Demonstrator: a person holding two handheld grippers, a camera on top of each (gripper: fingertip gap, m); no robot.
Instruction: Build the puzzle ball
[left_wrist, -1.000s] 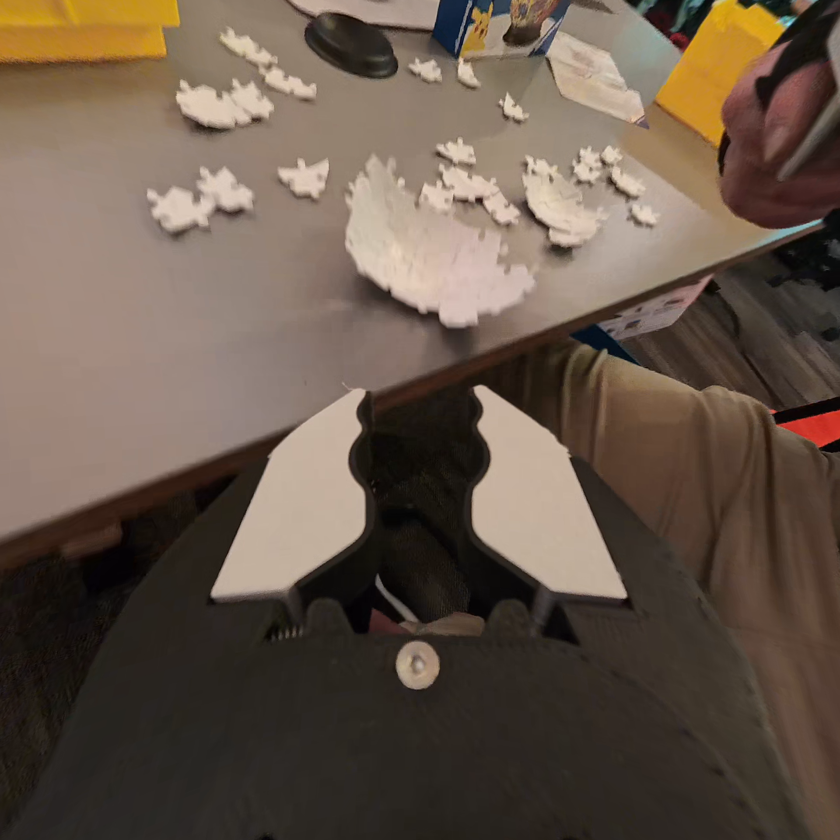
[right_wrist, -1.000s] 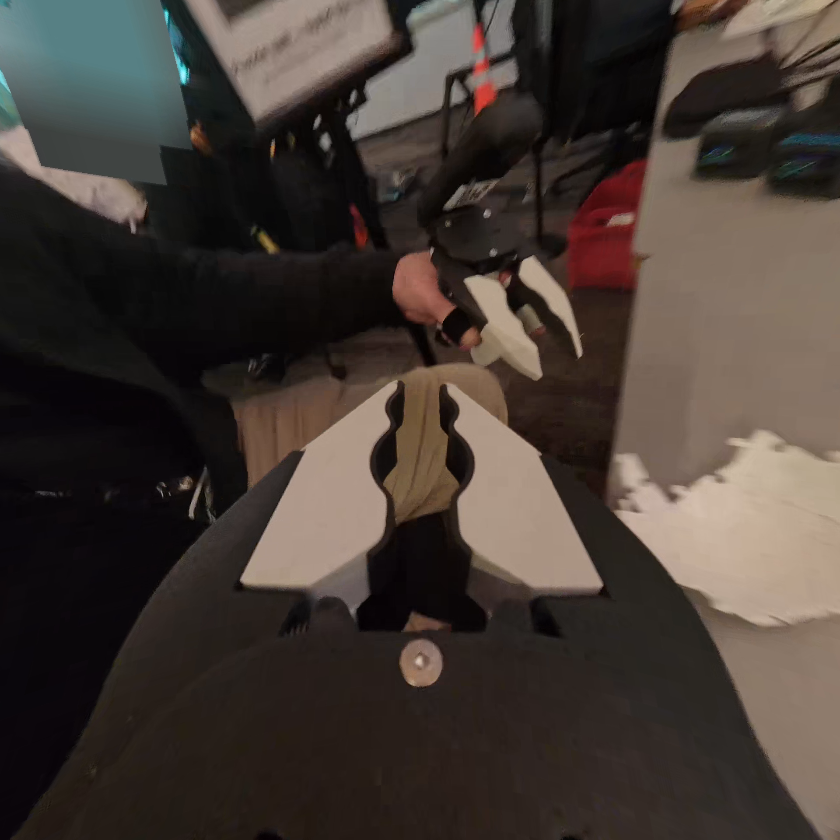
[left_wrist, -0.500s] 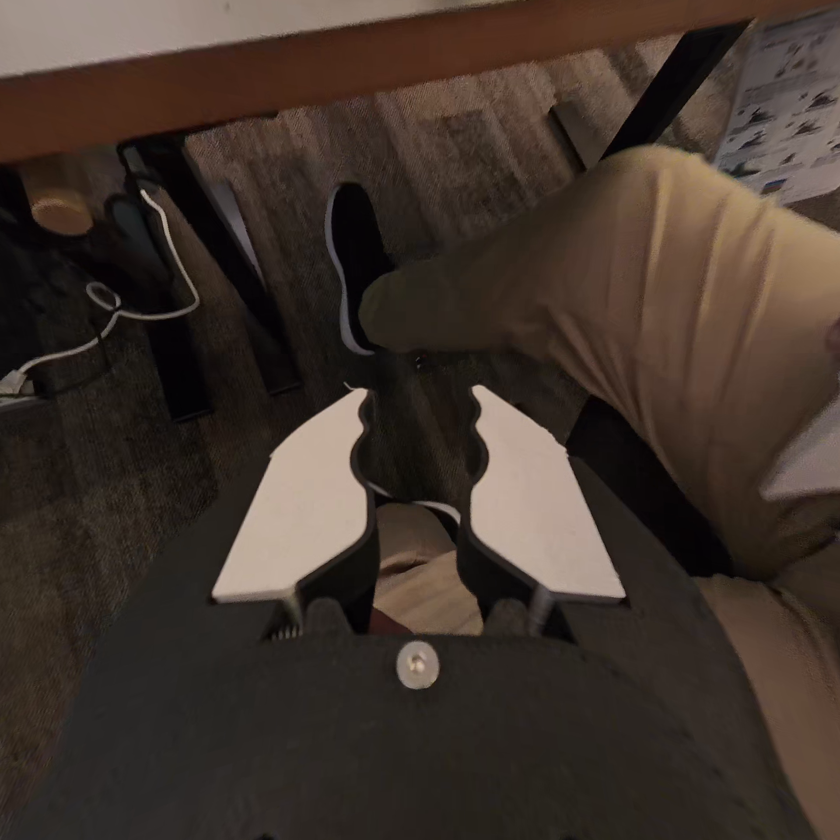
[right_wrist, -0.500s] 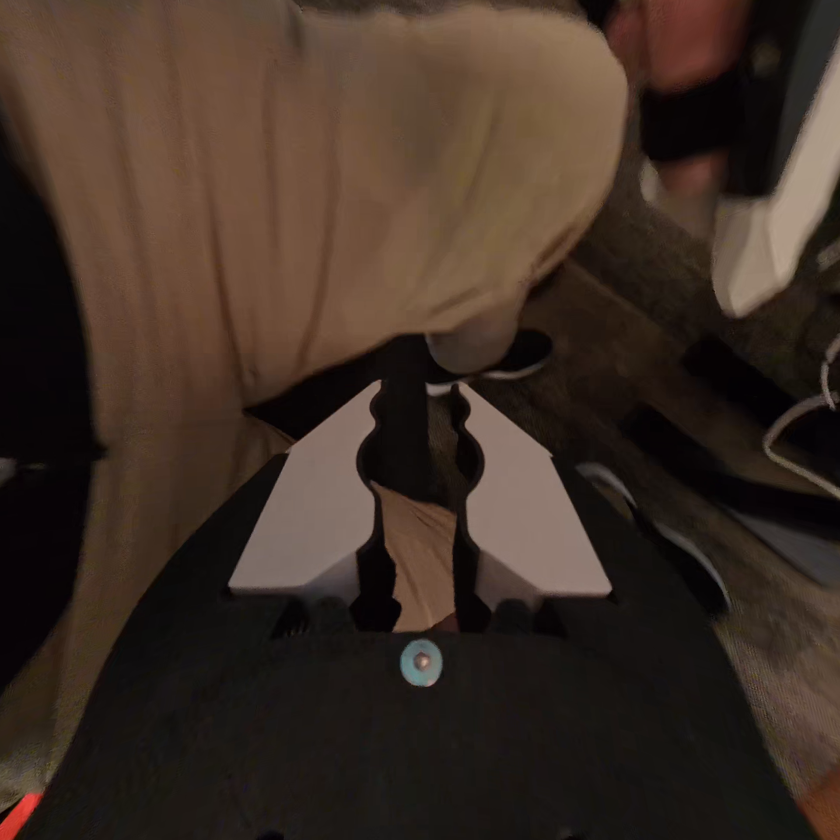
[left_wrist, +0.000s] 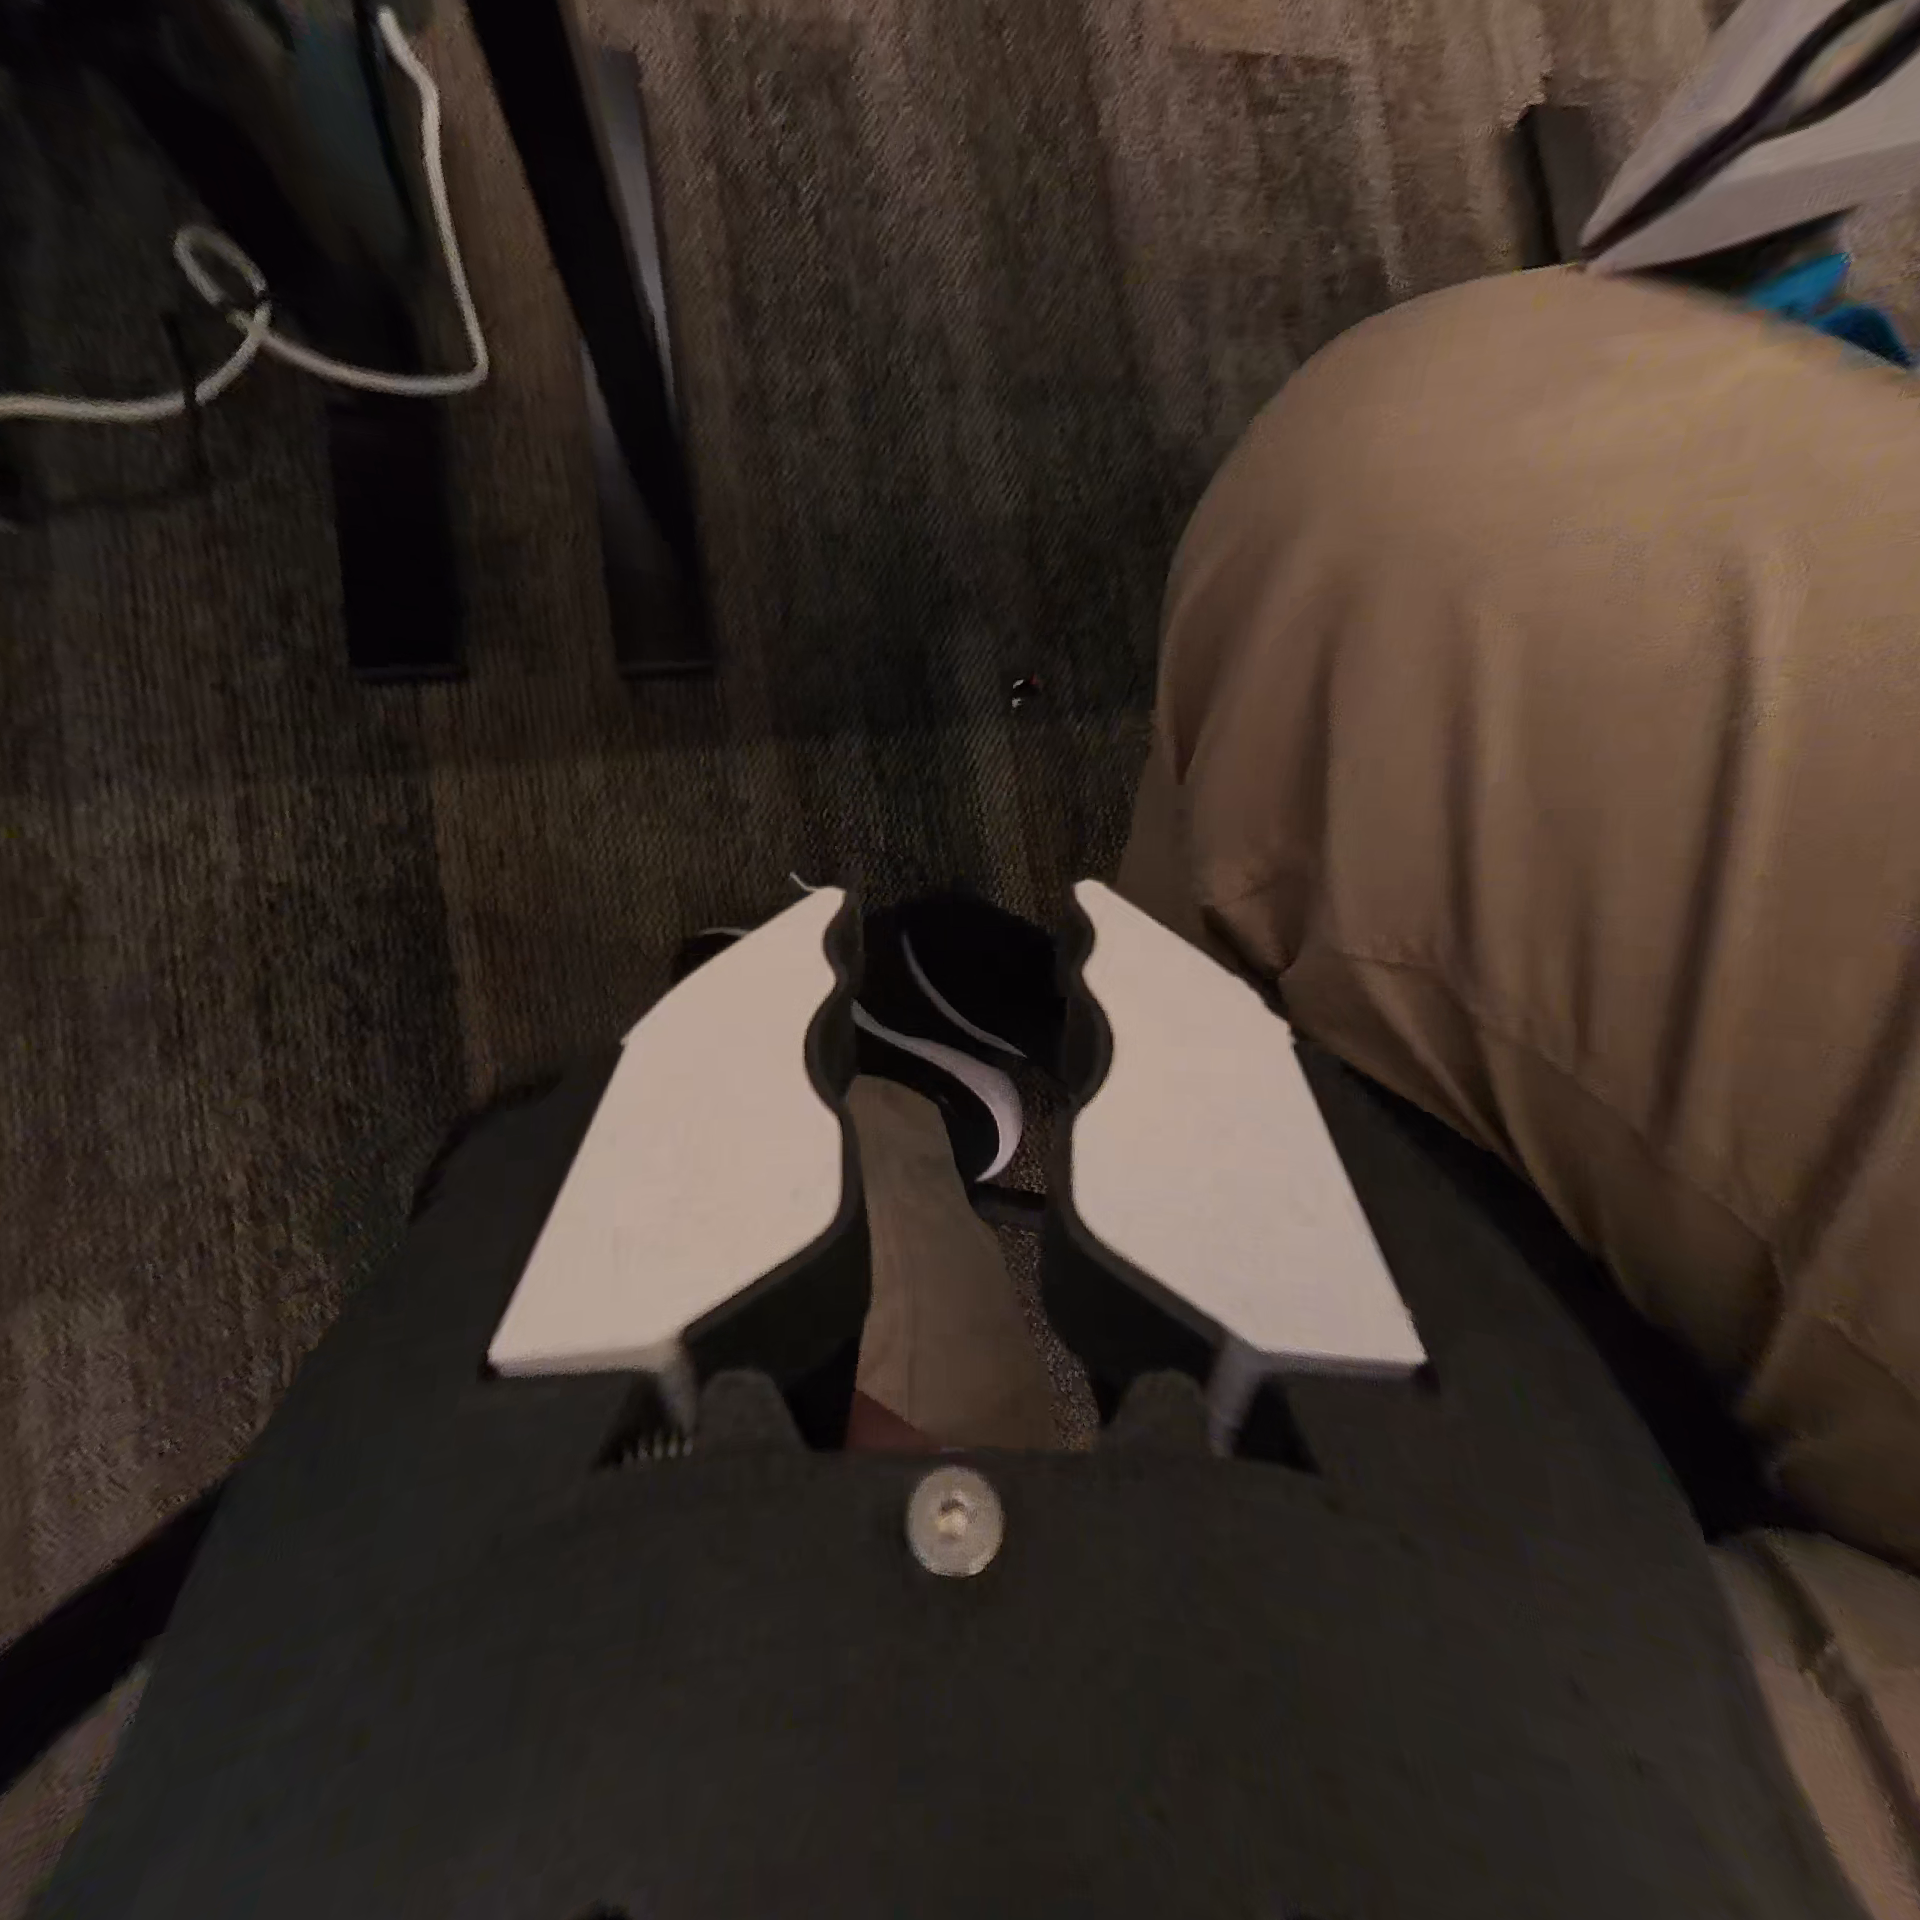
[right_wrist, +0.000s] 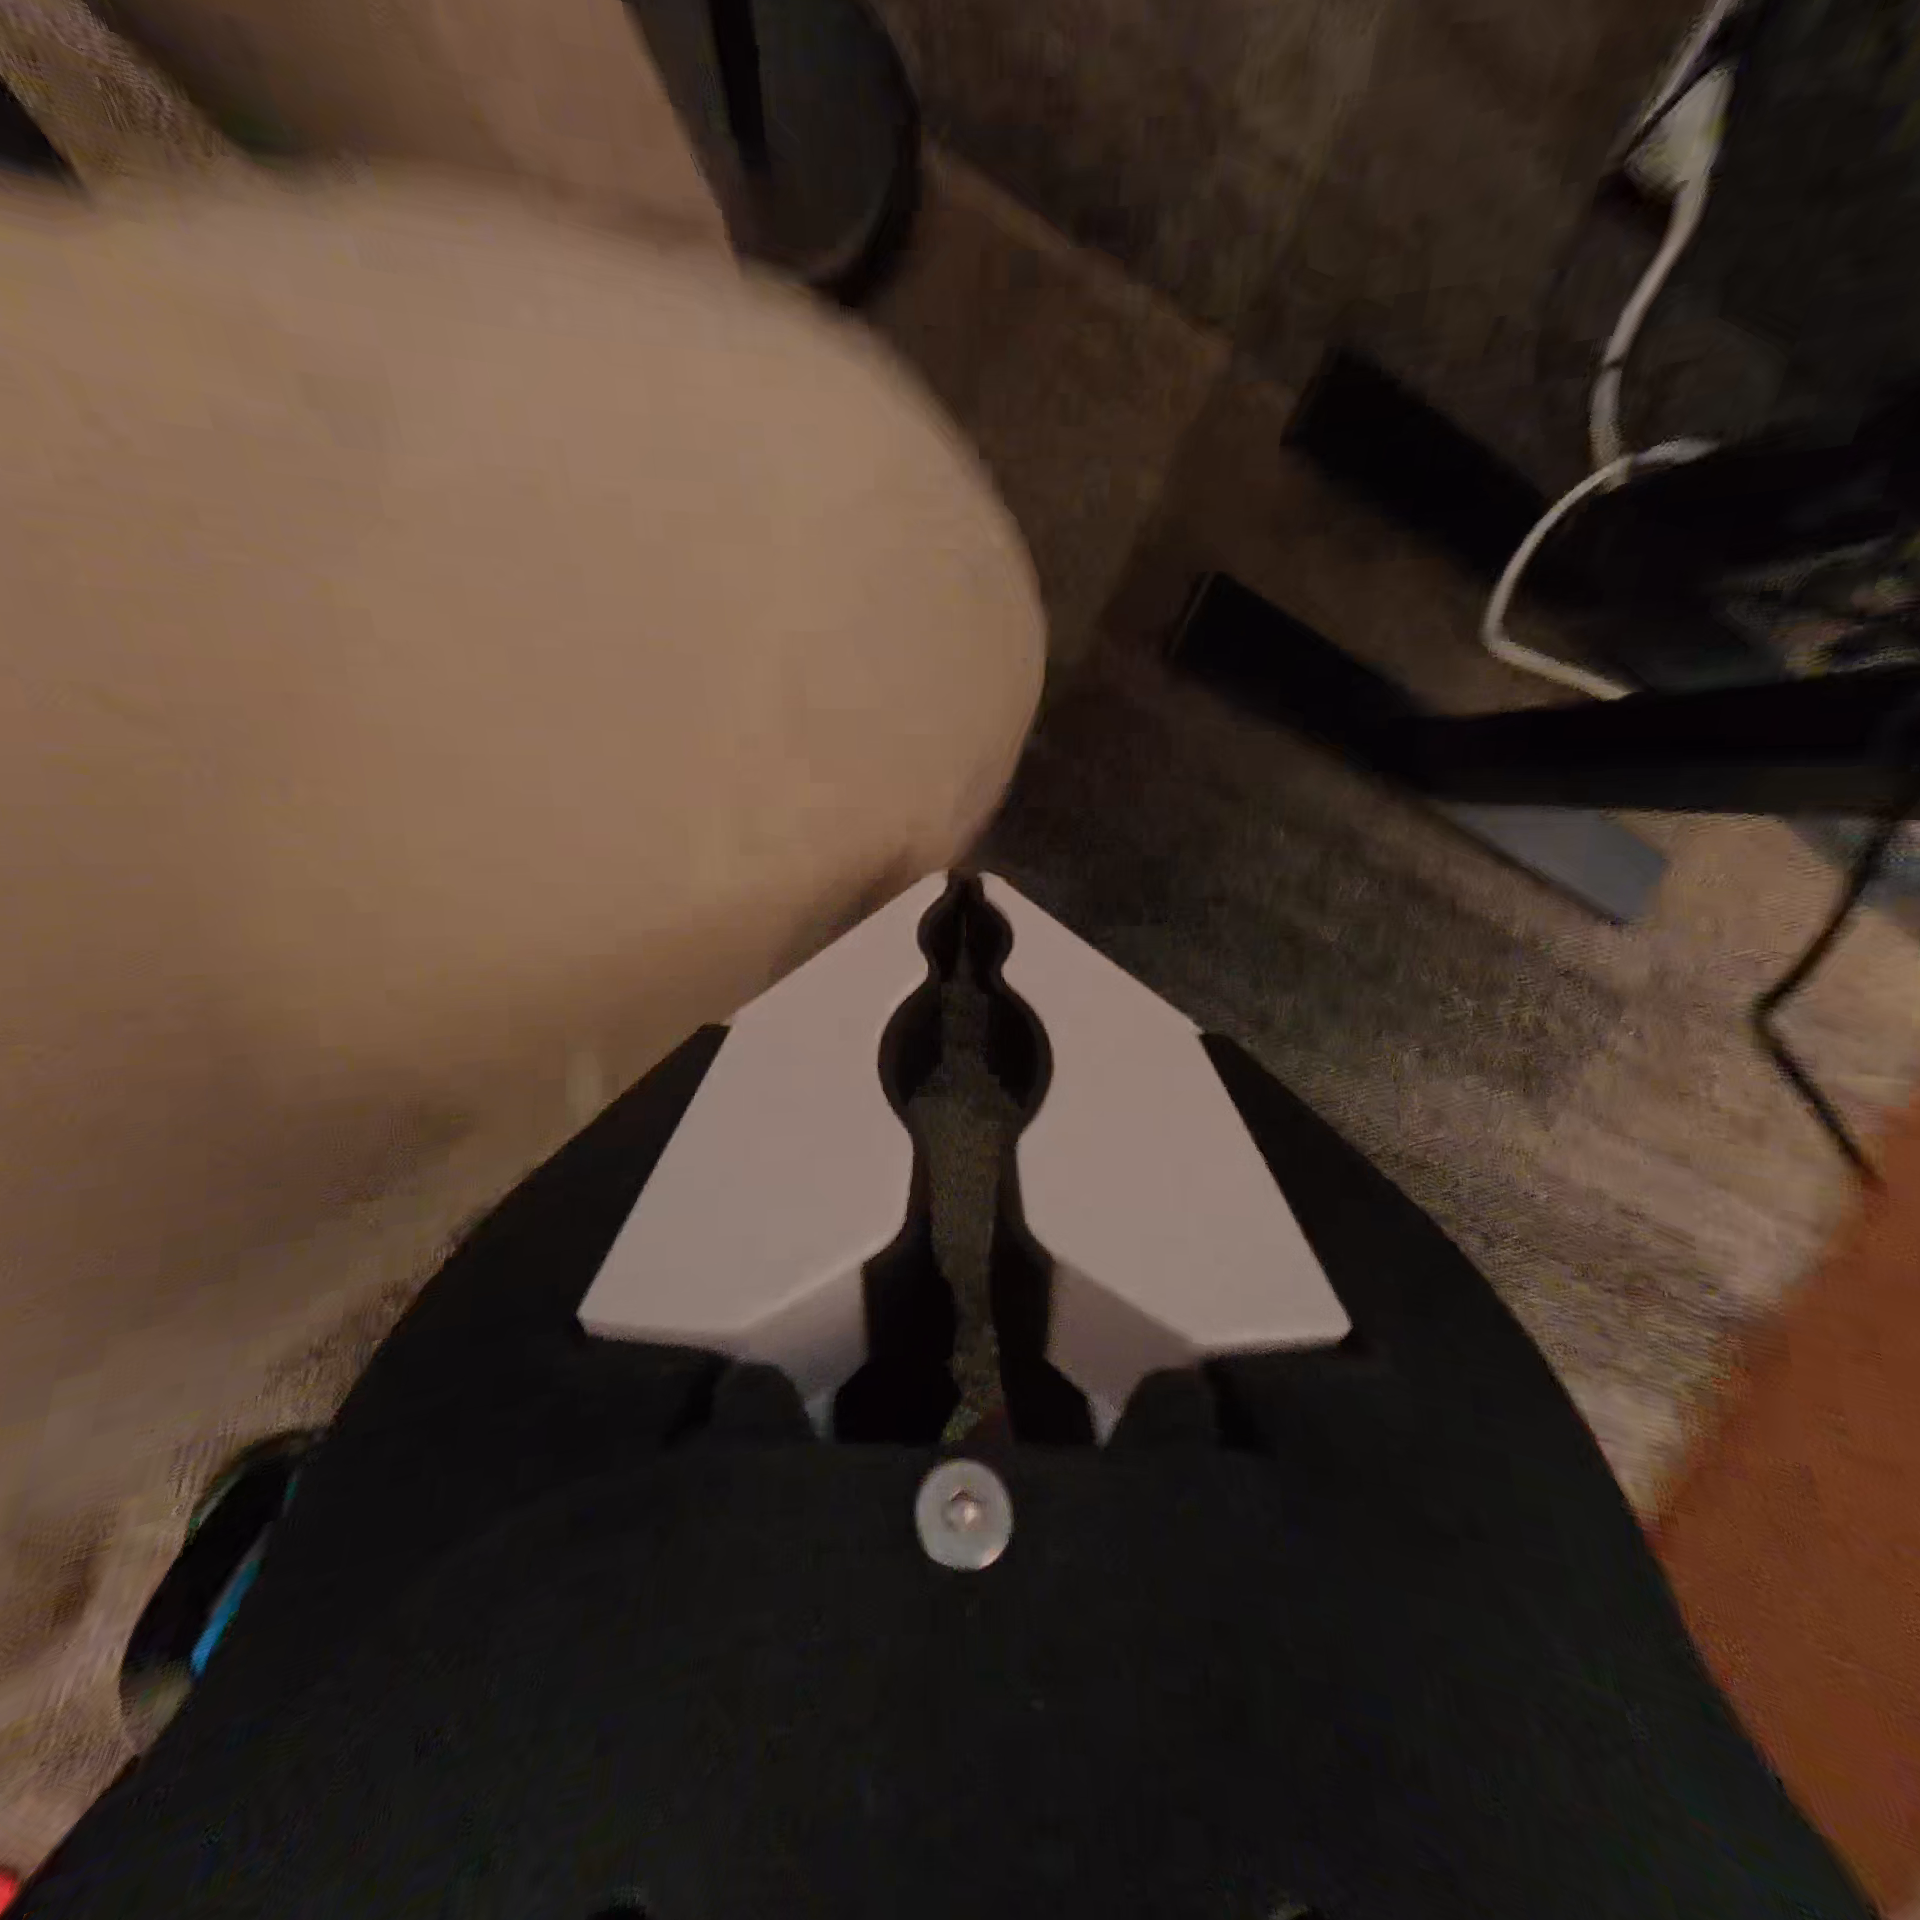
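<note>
No puzzle piece shows in either view now. Both grippers point down at the carpeted floor beneath the table. My left gripper (left_wrist: 958, 902) is open and empty, with a black shoe (left_wrist: 961, 997) seen between its white fingers. My right gripper (right_wrist: 961, 883) is shut, its fingertips touching, with nothing between them. It hangs beside a person's knee in tan trousers (right_wrist: 468, 644).
A person's leg in tan trousers (left_wrist: 1538, 779) fills the right of the left wrist view. Black table legs (left_wrist: 613, 343) (right_wrist: 1621, 748) and a white cable (left_wrist: 260, 343) (right_wrist: 1558, 551) lie on the brown carpet. Papers (left_wrist: 1766, 135) show at top right. About 20 cm separates my left fingertips from my right.
Both grippers dropped from table height to below the table and now face the floor. The puzzle pieces and table top left the views. My right gripper went from open to shut.
</note>
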